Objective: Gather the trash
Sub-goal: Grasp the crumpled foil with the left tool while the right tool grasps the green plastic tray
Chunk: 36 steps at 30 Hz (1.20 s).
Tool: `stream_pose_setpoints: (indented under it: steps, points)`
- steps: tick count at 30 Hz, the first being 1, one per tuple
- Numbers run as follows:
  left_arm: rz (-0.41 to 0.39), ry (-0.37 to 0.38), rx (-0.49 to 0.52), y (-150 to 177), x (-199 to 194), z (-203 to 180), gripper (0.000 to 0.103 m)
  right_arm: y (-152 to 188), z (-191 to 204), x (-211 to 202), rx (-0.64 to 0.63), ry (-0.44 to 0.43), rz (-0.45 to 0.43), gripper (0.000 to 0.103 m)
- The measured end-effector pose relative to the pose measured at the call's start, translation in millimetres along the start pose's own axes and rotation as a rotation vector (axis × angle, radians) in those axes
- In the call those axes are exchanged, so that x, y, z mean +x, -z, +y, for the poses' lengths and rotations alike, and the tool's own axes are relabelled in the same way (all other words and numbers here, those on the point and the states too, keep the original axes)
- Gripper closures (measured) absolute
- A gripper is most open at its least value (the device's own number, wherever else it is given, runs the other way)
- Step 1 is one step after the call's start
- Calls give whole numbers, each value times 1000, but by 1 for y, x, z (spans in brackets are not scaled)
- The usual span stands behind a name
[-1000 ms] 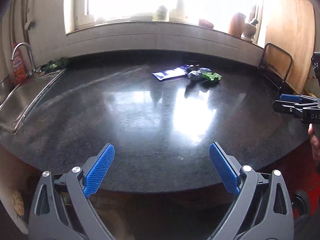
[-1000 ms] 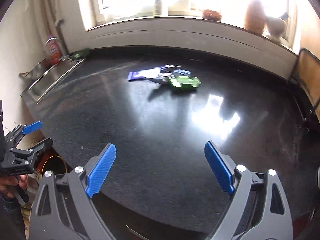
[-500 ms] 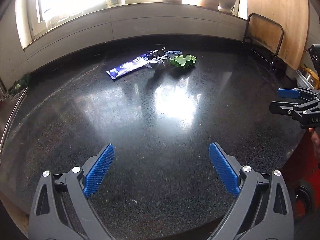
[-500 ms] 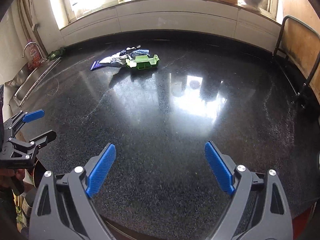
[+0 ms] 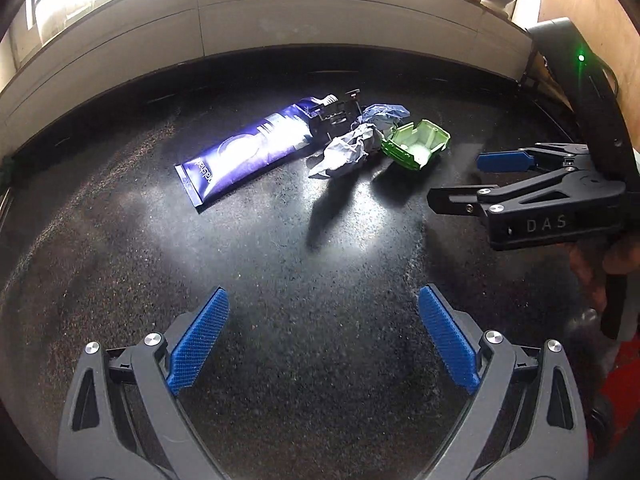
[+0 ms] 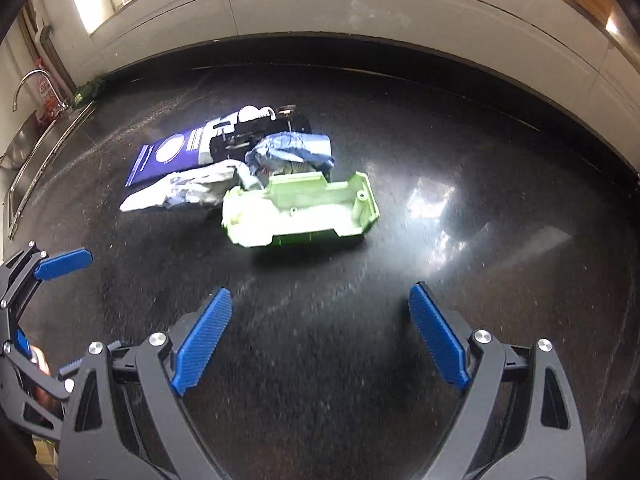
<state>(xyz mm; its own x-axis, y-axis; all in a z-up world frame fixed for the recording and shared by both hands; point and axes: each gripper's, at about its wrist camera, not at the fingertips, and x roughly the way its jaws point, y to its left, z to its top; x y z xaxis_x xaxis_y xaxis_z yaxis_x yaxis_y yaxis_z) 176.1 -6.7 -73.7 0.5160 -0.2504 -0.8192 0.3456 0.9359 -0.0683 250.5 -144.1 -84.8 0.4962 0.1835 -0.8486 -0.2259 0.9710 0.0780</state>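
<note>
In the left wrist view the left gripper (image 5: 323, 340) hangs over bare black countertop (image 5: 120, 264) with its jaws spread wide and nothing between them; the trash lies well ahead in one small cluster: a flattened purple tube (image 5: 240, 156), a black plastic piece (image 5: 336, 114) at its far end, crumpled paper (image 5: 348, 148) and a green plastic tray (image 5: 416, 146), all touching or overlapping. The right gripper (image 5: 460, 178) enters from the right, just beside the tray, also open and empty. The likely trouble is the crowding: closing on one item could drag its neighbour along or flick the light tray across the glossy surface, and two grippers converging on one heap could collide. The right wrist view shows the same pile closer, with the right gripper (image 6: 320, 332) wide open and holding nothing, the tray nearest it and lying hollow side up. Only this view shows the sink (image 6: 28, 160) and tap (image 6: 30, 82) at far left; only the left view shows the right gripper's side profile. No bin appears in either.
</note>
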Motion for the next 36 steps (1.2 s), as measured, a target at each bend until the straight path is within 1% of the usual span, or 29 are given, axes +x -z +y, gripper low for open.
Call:
stream_pose_setpoints:
  steps: [4,7,9,10,12,16,18,21,23,25,26,28,31,34,36]
  points:
    - [3,-2,12,-10,10,8,10,-26,6,16,-34,-15,-4,16]
    - [-2,-9,28,-18,18,8,10,-36,6,25,-43,-15,-5,16]
    - [-15,-4,32,-25,23,9,10,-39,4,27,-55,-9,-15,25]
    - [-20,0,30,-30,25,10,10,-39,3,26,-66,1,-17,25]
    - [-36,11,28,-40,30,9,10,-37,-1,24,-77,-14,-9,25]
    - [-71,44,42,-62,39,-1,10,-22,-17,15,-80,-2,-2,25]
    - [-80,57,69,-72,45,-9,10,-13,-29,9,-66,-6,5,25]
    - [-86,52,108,-87,56,-20,12,4,-45,-2,-58,6,10,25]
    - [-78,54,119,-86,55,-33,21,15,-54,-7,-59,15,17,25]
    - [-55,58,116,-90,60,-38,45,23,-62,-11,-54,29,12,25]
    - [-43,62,105,-90,62,-40,50,27,-65,-13,-50,33,11,25]
    - [-19,59,77,-94,68,-44,80,34,-70,-17,-45,38,7,25]
    - [-29,50,46,-87,61,-47,82,42,-71,-20,-41,42,-3,25]
    - [-47,42,10,-75,43,-49,83,55,-80,-27,-22,45,-14,25]
    - [-62,36,1,-64,26,-51,83,62,-82,-34,3,32,-18,25]
